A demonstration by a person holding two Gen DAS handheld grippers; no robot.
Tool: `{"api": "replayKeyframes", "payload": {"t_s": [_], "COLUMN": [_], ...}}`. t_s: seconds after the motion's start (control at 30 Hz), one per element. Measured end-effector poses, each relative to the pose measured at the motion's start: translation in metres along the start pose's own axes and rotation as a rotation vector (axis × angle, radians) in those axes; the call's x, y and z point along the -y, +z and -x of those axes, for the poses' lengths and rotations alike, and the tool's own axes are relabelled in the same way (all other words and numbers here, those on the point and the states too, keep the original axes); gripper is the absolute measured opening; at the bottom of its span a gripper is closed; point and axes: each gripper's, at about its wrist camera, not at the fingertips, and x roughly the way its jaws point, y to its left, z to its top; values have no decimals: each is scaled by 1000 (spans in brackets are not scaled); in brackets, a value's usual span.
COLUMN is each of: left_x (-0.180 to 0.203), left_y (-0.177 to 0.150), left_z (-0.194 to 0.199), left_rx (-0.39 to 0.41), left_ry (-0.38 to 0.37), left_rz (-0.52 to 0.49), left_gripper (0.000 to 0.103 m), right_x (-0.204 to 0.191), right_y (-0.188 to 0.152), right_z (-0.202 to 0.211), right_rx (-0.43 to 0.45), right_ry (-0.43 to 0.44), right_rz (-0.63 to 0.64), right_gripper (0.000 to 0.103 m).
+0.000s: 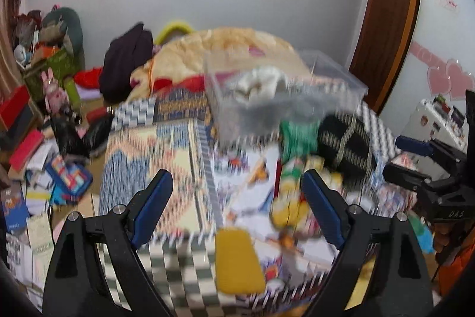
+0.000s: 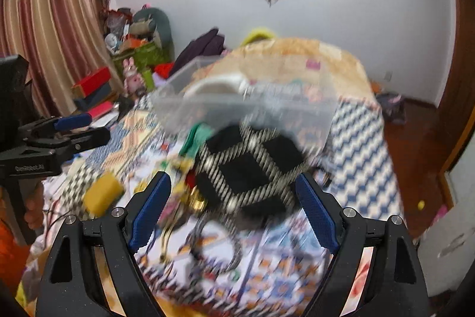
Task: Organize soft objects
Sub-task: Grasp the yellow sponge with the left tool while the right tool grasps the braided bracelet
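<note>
Both views are motion-blurred. A clear plastic bin (image 1: 282, 91) (image 2: 243, 106) stands on the patterned bedspread with a white cloth (image 1: 261, 82) and something grey inside. In front of it lie a green cloth (image 1: 297, 138) (image 2: 196, 138), a black checked pouch (image 1: 347, 144) (image 2: 249, 171), a yellow-and-green soft item (image 1: 291, 198) and a flat yellow pad (image 1: 237, 260) (image 2: 102, 193). My left gripper (image 1: 237, 198) is open above the bedspread with nothing between its blue pads. My right gripper (image 2: 236, 210) (image 1: 406, 161) is open, just short of the black pouch, holding nothing.
A beige quilt (image 1: 231, 49) is heaped behind the bin, with a dark garment (image 1: 127, 61) to its left. Boxes, books and a pink toy rabbit (image 1: 55, 94) clutter the floor on the left. A wooden door (image 1: 386, 20) stands at the right, curtains (image 2: 53, 20) at the left.
</note>
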Motion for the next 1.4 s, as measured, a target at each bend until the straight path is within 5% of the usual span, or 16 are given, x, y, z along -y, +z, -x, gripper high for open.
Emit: {"api": "replayKeyframes", "payload": {"t_s": [0.33, 0.43, 0.53, 0.67, 0.87, 1.4], "left_x": [-1, 0, -1, -5, -7, 4], "left_y": [-50, -57, -59, -62, -59, -2], "left_z": [-12, -13, -18, -22, -10, 25], "left_rx": [-74, -81, -98, -114, -70, 124], "left_ry": [5, -8, -18, -32, -26, -55], "left_rz": [12, 17, 27, 48, 54, 41], "left_gripper": [89, 77, 62, 39, 36, 35], "right_x": [2, -6, -12, -15, -4, 10], "right_y": [-39, -41, -41, -39, -38, -12], "right_z": [-28, -24, -25, -26, -19, 29], "right_rx": [-128, -110, -98, -91, -81, 88], "right_ry": [28, 43, 2, -16, 15, -17], "right_rz": [-44, -24, 20, 32, -7, -40], "right_gripper": [85, 84, 70, 37, 17, 9]}}
